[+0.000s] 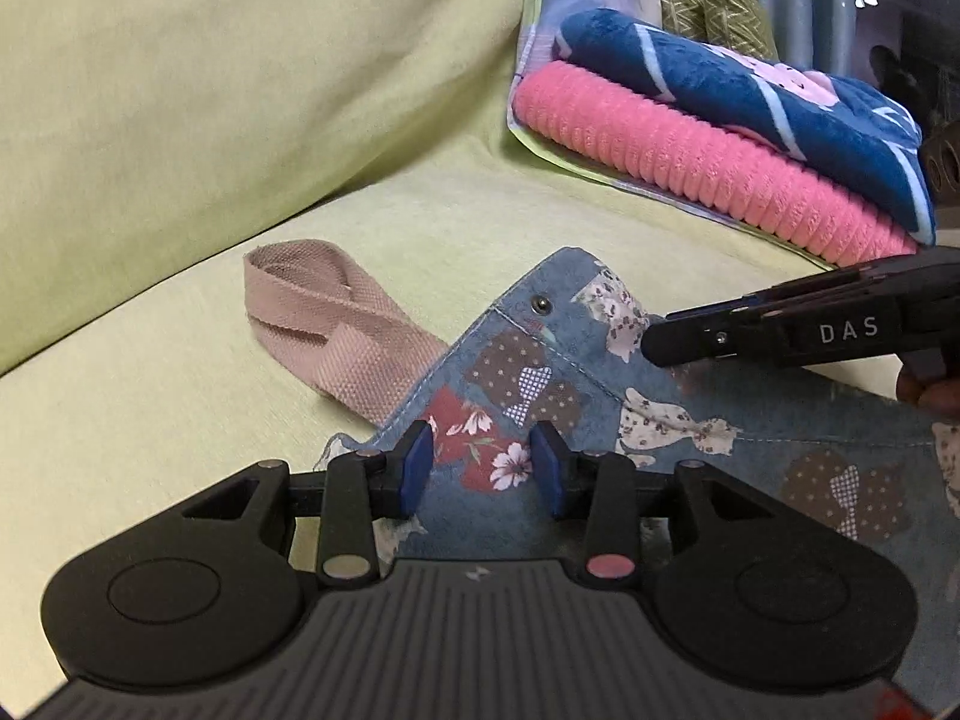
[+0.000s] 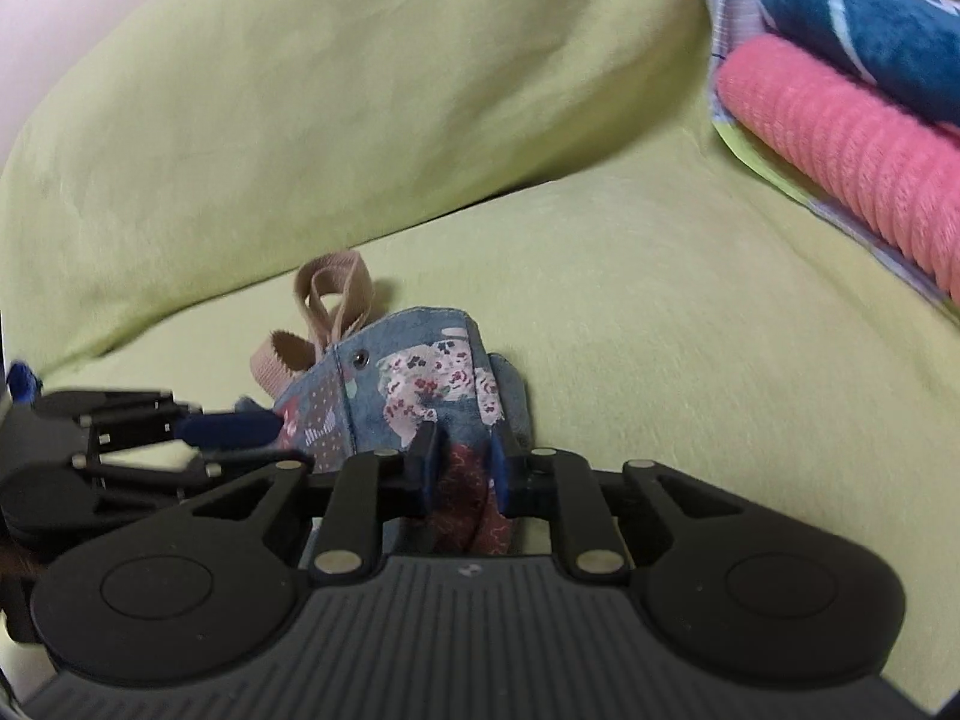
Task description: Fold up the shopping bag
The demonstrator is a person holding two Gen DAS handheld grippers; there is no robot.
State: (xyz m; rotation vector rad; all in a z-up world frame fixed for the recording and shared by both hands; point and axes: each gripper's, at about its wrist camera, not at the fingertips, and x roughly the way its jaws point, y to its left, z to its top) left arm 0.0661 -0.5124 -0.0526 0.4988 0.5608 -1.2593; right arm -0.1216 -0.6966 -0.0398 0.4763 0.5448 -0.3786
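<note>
The shopping bag (image 1: 600, 396), a blue patchwork cloth thing, lies on the yellow-green sofa seat (image 1: 150, 420), close to where the seat meets the back cushion (image 1: 210, 90), with its pink webbing handle (image 1: 336, 324) flopped out toward that cushion. The right gripper (image 2: 462, 468) has its jaws drawn in narrow on a bunched fold of the bag, dark red cloth showing between the blue pads, so it looks to be pinching it, and the cloth stands up in a hump just ahead of it. The left gripper (image 1: 483, 468) sits over the flowered patch near the bag's stitched edge with its jaws partway apart; the pads (image 1: 420, 462) stand clear of the cloth on either side, so it holds nothing yet. The worry, to my eye, is that one-sided hold: if the right hand pulls across before the left one closes, the bag will likely drag and crumple along the seat instead of creasing cleanly. The soft seat gives under pressure too, so a fold pressed there may spring open. The loose handle could get trapped inside the fold or snag a finger. The pinch itself seems shallow and bunched, and thick layered cloth could slip out. Off toward the far end of the seat a pile of folded blankets (image 1: 720, 138) sits well apart, hardly a hazard.
</note>
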